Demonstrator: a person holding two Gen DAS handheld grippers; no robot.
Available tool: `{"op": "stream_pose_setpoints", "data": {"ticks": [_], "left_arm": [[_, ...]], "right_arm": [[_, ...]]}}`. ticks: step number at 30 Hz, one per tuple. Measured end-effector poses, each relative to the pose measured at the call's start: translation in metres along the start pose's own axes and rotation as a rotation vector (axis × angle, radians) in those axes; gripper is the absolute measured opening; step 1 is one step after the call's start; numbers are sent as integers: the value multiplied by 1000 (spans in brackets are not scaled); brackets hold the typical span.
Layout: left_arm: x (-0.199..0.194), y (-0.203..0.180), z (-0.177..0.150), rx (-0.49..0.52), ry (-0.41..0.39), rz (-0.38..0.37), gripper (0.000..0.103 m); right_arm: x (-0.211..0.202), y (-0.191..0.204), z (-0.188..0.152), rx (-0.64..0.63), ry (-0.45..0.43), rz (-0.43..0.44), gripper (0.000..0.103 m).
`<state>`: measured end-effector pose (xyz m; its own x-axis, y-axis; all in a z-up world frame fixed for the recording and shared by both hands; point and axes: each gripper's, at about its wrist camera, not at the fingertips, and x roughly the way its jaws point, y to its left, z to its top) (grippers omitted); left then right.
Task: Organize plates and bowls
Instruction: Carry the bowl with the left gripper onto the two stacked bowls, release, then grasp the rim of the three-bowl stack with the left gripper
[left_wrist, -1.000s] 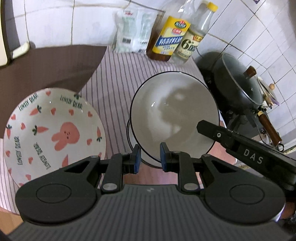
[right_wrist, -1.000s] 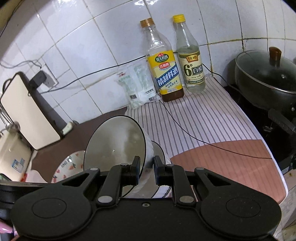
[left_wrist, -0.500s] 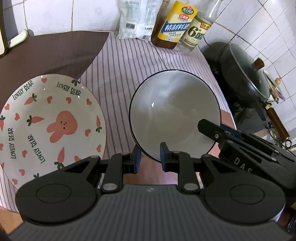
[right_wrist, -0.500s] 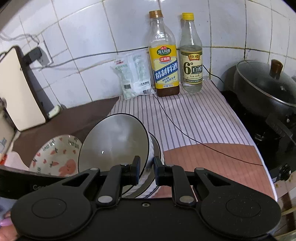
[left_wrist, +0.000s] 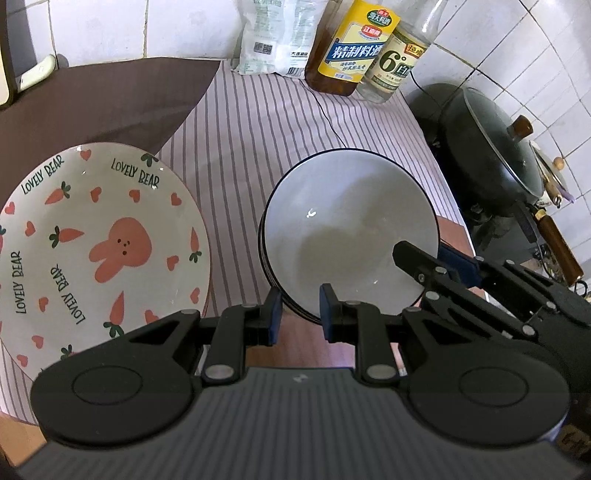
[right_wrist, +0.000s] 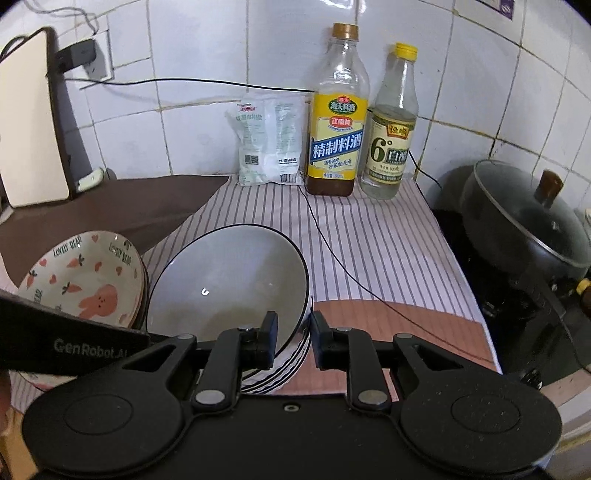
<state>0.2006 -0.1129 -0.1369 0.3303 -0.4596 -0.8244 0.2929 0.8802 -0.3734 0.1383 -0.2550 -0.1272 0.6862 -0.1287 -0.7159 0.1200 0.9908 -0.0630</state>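
Observation:
A grey bowl with a dark rim (left_wrist: 347, 229) sits on top of a stack of like bowls on the striped cloth; it also shows in the right wrist view (right_wrist: 229, 288). My right gripper (right_wrist: 293, 341) has its jaws parted around the bowl's near rim, and it shows in the left wrist view (left_wrist: 439, 262). My left gripper (left_wrist: 297, 319) is open and empty just in front of the stack. A rabbit-and-carrot plate (left_wrist: 92, 243) lies to the left; in the right wrist view (right_wrist: 81, 277) it tops a small stack.
Two bottles (right_wrist: 338, 118) (right_wrist: 391, 125) and a white packet (right_wrist: 269, 140) stand against the tiled wall. A lidded black pot (right_wrist: 524, 214) sits on the stove at right. A thin black cable (right_wrist: 332, 251) crosses the cloth. A cutting board (right_wrist: 29, 122) leans at left.
The right gripper has lowered the tilted bowl onto the stack, and its jaws have opened a little. The left gripper has drawn back slightly.

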Motion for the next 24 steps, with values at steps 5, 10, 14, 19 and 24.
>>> {"op": "stream_pose_setpoints", "data": {"ticks": [5, 10, 14, 19, 24], "left_arm": [[-6, 2, -2, -19, -26, 2, 21], [-22, 4, -8, -30, -72, -23, 30], [-34, 8, -17, -52, -118, -66, 34], [-43, 11, -31, -43, -181, -96, 41], [-41, 12, -43, -10, -241, -112, 52]], "right_arm": [[-11, -1, -3, -32, -51, 29, 33], [-37, -1, -10, -56, -108, 63, 45], [-55, -1, -27, -87, -156, 128, 59], [-60, -2, -52, -129, -176, 179, 69], [-51, -5, -73, -178, -192, 195, 78]]}}
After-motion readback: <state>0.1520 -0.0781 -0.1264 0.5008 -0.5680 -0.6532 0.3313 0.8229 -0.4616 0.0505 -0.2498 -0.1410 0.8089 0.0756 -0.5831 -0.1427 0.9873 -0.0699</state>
